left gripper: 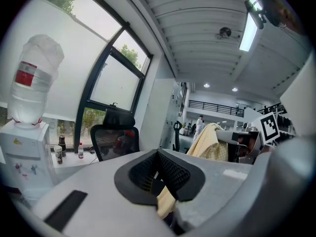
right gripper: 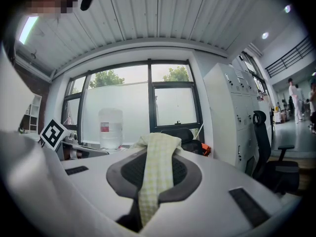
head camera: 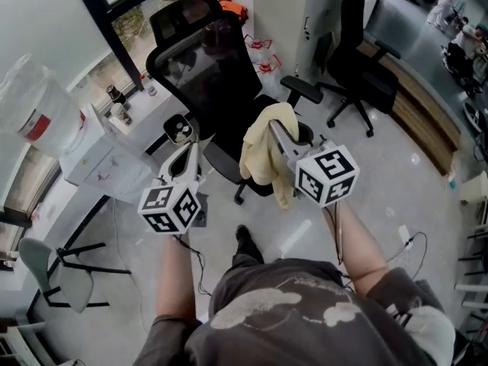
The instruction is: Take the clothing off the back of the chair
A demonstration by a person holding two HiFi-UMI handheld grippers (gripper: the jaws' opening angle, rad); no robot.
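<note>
Centre frame, the right tool (head camera: pixel 274 132) is clamped on the yellow checked garment (head camera: pixel 265 157), which hangs free of the backrest edge of the black mesh office chair (head camera: pixel 213 75); open floor (head camera: pixel 396 181) lies to the right, and the left tool (head camera: pixel 185 152), jaws together, sits apart at centre left.

— Where does the cloth (head camera: pixel 263 157) sit?
— Between the jaws of the right claw (head camera: pixel 276 130), draped over them, its ends hanging below.
— And the chair (head camera: pixel 210 71)?
— Ahead of both claws. Its back stands beyond the right claw's tips, apart from the cloth, and its seat lies under the hanging ends.
— The left claw (head camera: pixel 189 152)?
— Level with the right claw, left of the cloth and clear of it.
— Further out?
— A water cooler (head camera: pixel 88 158) stands left of the left claw with a big bottle (head camera: pixel 34 101) on top and small bottles (head camera: pixel 116 101) just beyond it. A second chair (head camera: pixel 358 59) stands ahead and right of the right claw, beside a cabinet (head camera: pixel 320 6).
</note>
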